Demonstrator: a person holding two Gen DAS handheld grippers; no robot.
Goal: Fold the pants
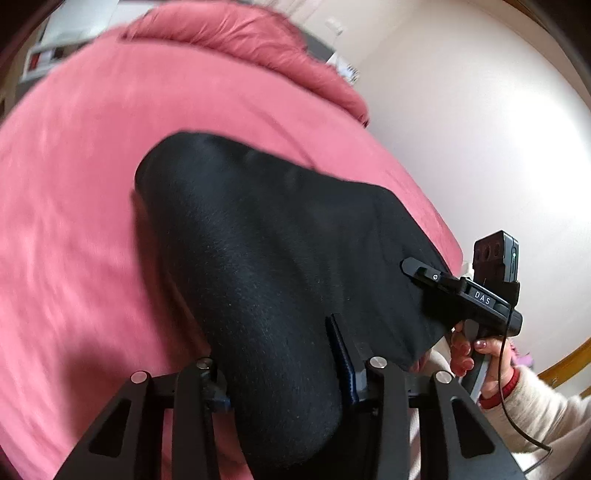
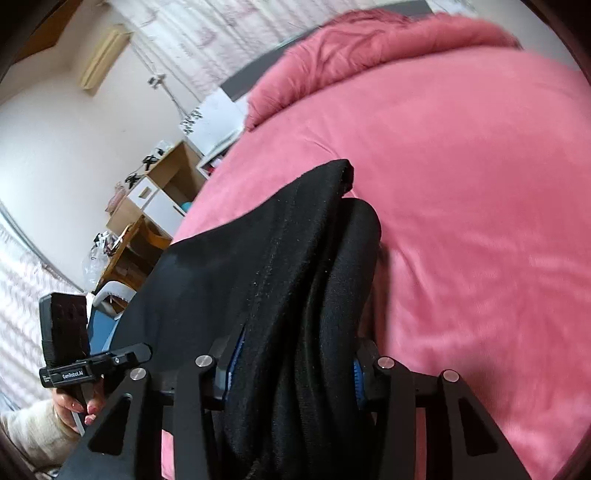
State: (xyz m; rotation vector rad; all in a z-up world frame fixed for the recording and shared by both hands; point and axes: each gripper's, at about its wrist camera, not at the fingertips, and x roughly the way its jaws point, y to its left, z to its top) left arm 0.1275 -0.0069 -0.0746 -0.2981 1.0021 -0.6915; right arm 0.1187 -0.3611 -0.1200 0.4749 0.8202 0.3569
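Black pants (image 1: 258,240) lie bunched on a pink bed cover (image 1: 74,184), and their near end is lifted off it. My left gripper (image 1: 273,350) is shut on a thick fold of the cloth; one blue pad (image 1: 343,354) shows and the other finger is hidden under fabric. In the left wrist view the other gripper (image 1: 436,280), held by a hand (image 1: 465,350), bites the pants' right edge. My right gripper (image 2: 297,347) is shut on a rolled bundle of the pants (image 2: 258,258), with blue pads on both sides. The left-hand tool (image 2: 99,365) sits at the lower left.
A fluffy pink pillow or blanket (image 2: 388,33) lies at the far end of the bed (image 2: 480,184). Left of the bed stand wooden shelves and a desk (image 2: 162,184) with clutter. The bed's edge drops to a pale wall (image 1: 480,129).
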